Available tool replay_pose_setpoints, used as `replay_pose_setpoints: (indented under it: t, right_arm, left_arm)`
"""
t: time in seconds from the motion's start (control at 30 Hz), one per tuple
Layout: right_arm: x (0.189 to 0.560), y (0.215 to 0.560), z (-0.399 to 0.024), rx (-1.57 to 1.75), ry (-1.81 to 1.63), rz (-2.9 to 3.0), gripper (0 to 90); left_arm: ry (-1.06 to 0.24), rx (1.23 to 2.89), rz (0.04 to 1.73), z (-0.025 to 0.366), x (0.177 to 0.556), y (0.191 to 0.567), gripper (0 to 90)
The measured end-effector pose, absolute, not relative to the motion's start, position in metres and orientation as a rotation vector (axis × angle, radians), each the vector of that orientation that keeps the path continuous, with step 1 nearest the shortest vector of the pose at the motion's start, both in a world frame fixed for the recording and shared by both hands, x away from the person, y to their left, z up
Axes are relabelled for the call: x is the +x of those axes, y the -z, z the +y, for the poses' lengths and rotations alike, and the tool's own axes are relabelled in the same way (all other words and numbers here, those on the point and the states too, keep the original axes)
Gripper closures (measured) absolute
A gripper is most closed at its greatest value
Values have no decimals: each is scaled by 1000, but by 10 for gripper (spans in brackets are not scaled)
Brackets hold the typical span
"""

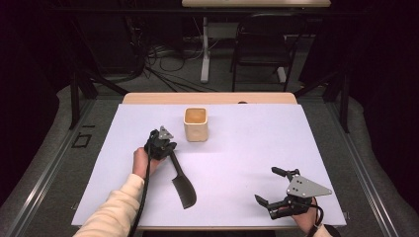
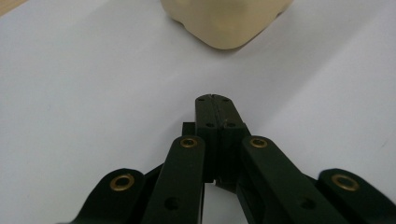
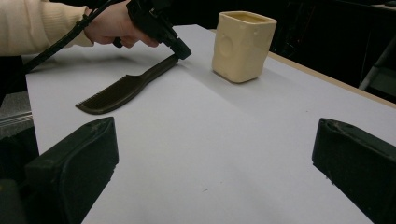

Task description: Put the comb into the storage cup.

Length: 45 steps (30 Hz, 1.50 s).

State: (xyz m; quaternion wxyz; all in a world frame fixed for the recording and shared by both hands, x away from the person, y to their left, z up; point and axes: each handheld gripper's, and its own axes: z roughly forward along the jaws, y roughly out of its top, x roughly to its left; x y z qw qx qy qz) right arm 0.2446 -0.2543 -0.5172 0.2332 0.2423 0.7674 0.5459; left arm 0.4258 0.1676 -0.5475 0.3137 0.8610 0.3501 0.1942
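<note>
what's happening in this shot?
A person works at a white-covered table with a claw in each hand. The left claw is shut on the handle end of a dark comb, which lies flat beside a cream square cup. The right claw sits open near the table's front edge, holding nothing.

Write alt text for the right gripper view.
A dark comb lies on a white table, its handle pinched by the left hand-held gripper beside a cream cup. The right hand-held gripper stands open in the foreground.
</note>
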Motion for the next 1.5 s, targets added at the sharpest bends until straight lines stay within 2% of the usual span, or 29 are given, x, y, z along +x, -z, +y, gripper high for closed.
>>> replay_pose_setpoints:
  t: [1.5]
  right_arm:
    - [246,518,-252,658,-1489,2121,2]
  left_arm:
    - [-506,2313,987,202,390,545,900]
